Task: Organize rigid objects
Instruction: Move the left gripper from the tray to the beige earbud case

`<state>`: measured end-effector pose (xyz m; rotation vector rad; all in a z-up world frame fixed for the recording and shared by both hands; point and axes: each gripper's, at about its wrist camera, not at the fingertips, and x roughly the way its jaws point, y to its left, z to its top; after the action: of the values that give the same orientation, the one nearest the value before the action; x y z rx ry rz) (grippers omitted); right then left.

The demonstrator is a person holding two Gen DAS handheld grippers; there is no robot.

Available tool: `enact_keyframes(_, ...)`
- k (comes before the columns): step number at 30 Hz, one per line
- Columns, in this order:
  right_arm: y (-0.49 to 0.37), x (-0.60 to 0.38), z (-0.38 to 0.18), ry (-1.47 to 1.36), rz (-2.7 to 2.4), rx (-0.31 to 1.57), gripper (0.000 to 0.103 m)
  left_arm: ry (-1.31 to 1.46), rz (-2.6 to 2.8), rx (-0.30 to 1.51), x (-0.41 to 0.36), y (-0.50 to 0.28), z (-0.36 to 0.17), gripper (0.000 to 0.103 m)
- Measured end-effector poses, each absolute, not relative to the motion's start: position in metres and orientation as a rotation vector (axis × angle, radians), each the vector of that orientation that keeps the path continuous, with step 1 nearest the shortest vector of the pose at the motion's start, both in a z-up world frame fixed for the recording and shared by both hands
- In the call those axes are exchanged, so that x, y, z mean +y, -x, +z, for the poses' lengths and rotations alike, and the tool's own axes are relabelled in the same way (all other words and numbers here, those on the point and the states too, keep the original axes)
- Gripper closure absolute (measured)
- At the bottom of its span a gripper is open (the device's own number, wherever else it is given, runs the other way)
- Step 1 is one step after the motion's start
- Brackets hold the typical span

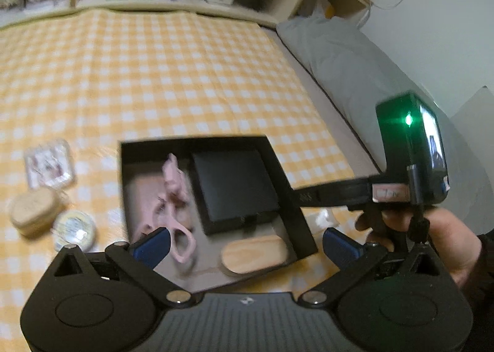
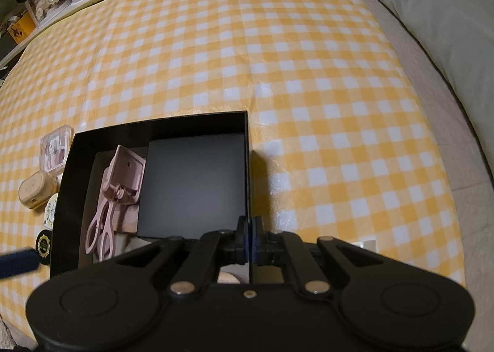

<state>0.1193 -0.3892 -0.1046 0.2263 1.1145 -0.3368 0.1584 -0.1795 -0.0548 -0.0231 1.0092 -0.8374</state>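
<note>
On checked cloth, right gripper (image 2: 249, 236) pinching black box (image 2: 69, 197) wall; left gripper (image 1: 244, 243) wide, empty. Likely tipping if lifted one-sided.

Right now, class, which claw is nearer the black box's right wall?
Right. The right claw is shut on the black box's right wall itself; the left claw hangs open above the box's near edge, touching nothing.

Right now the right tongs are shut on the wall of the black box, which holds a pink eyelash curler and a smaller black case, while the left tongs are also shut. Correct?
Not quite. The left tongs are open, fingers spread wide above the black box, as the left wrist view shows. The rest holds: the right tongs are shut on the box wall, and the pink eyelash curler and smaller black case lie inside.
</note>
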Motion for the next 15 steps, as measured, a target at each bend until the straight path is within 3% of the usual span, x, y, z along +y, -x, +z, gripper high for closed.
enact_keyframes(9, -0.119, -0.391, -0.105, -0.229, -0.336, 1.114, 0.1, 0.039, -0.727, 0.915, -0.135, -0.182, -0.028, 0.0)
enact_keyframes(15, -0.119, -0.389, -0.105, -0.225, -0.337, 1.115, 0.1, 0.085, -0.608, 0.942, -0.102, -0.208, -0.035, 0.0)
